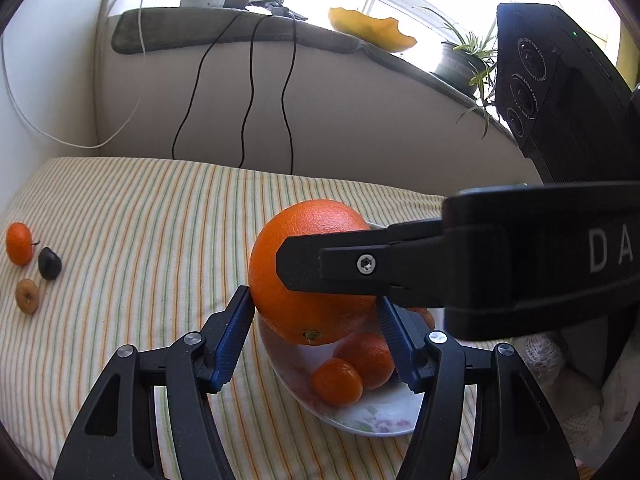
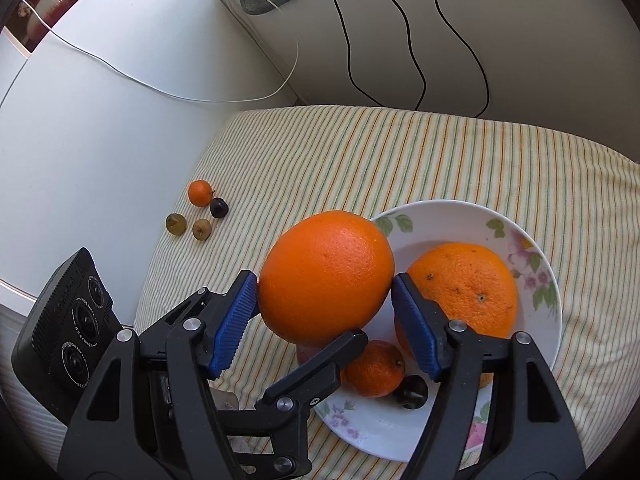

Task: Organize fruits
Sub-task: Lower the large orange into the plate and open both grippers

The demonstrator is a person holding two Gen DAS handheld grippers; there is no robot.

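Note:
A large orange [image 1: 308, 272] [image 2: 326, 276] is held above the near rim of a white floral plate [image 2: 532, 240] [image 1: 380, 420]. Both grippers touch it. My left gripper [image 1: 316, 316] has its blue pads on either side of it, and my right gripper [image 2: 324, 300] has its pads on it too, crossing the left one. The plate holds a second large orange [image 2: 464, 284], small tangerines [image 2: 374, 368] [image 1: 338, 380] and a dark plum [image 2: 410, 392].
Small fruits lie at the cloth's far left: a tangerine [image 2: 200, 193] [image 1: 19, 244], a dark plum [image 2: 219, 207] [image 1: 49, 263] and brownish fruits [image 2: 176, 224] [image 2: 201, 229] [image 1: 27, 296]. Black cables [image 2: 408, 40] hang down the wall behind. A potted plant [image 1: 464, 60] stands on the sill.

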